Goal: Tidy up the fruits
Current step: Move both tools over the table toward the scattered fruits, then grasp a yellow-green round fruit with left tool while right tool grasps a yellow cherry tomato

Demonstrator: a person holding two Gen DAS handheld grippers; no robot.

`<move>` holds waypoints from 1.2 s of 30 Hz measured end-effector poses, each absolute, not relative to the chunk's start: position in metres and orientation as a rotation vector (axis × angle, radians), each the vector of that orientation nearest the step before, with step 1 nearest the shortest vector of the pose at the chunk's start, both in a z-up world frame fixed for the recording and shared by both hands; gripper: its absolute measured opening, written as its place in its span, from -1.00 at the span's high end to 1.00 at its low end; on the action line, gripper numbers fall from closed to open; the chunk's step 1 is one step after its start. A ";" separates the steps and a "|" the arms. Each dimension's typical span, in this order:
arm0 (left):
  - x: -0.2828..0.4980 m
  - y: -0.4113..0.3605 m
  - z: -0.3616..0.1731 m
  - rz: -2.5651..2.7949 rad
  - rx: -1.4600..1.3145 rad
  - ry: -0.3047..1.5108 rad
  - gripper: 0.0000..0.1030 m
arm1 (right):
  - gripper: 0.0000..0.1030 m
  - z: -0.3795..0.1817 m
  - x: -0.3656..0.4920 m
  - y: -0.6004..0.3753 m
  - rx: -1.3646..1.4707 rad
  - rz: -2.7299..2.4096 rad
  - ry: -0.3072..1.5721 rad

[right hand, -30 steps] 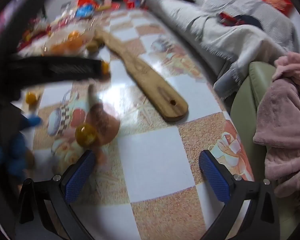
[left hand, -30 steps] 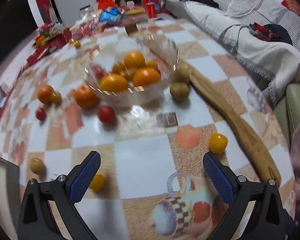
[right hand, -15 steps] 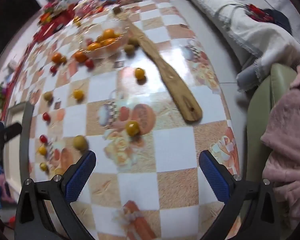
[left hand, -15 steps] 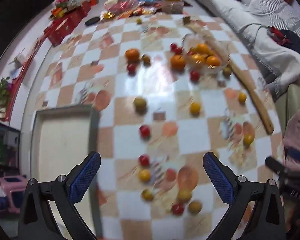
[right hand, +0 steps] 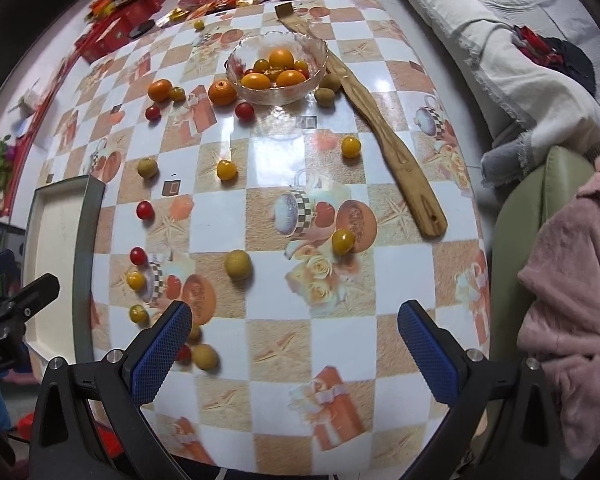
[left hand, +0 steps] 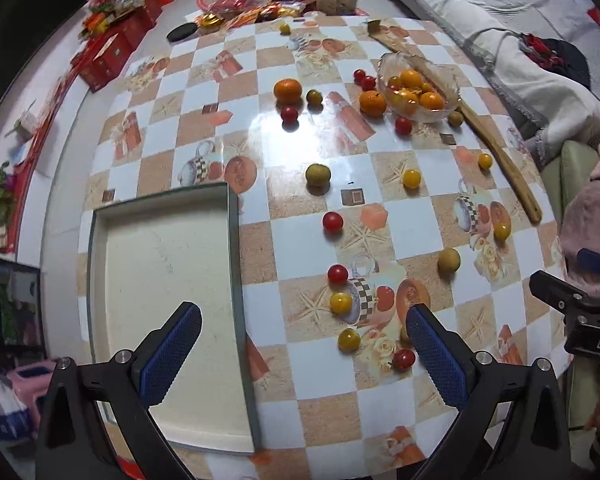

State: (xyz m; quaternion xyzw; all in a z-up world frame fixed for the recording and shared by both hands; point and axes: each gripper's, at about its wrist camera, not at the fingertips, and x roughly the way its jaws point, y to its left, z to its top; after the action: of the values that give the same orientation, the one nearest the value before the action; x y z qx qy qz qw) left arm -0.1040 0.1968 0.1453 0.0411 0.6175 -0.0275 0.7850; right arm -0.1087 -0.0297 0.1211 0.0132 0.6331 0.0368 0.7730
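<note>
Where the left gripper (left hand: 303,346) hangs above the near edge of the table (left hand: 320,148), its right finger (left hand: 434,354) covers part of a small yellowish fruit, and one red tomato (left hand: 404,359) sits just beside that pad. Its tongs stand wide apart with nothing between them, straddling the right rim of the pale tray (left hand: 234,280), whose near corner is cut off behind the left finger. Seen from the right wrist camera, the right gripper (right hand: 294,340) is likewise spread wide and empty; its left finger (right hand: 160,354) hides part of a red tomato beside a green-yellow fruit (right hand: 206,357). Both grippers hover high, tilted down at the table, well apart from the loose fruit.

Scattered fruit covers the checked cloth: red tomatoes, yellow ones and green-yellow fruits lie between the tray and the glass bowl (right hand: 316,54) at the far side. That bowl holds oranges and smaller fruit, hard to count through the glass. Two oranges (left hand: 288,91) lie outside it to the left. Just right of the bowl runs a long wooden paddle (right hand: 384,138). Clutter at the table's far end is too small to make out.
</note>
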 end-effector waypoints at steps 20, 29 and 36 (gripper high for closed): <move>-0.103 0.223 0.169 -0.096 0.052 1.315 -1.00 | -1.00 0.154 -0.116 -0.001 -0.005 0.082 1.432; -0.100 0.213 0.167 -0.065 0.053 1.338 -1.00 | -1.00 0.147 -0.103 -0.007 -0.015 0.110 1.450; -0.096 0.209 0.163 -0.069 0.070 1.349 -1.00 | -1.00 0.140 -0.101 -0.009 0.004 0.109 1.470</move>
State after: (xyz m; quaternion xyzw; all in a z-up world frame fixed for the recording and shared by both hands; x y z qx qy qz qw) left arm -0.0964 0.2089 0.1626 0.0322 0.6244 -0.0319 0.7798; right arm -0.1014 -0.0092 0.1397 0.0016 0.6701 0.0498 0.7406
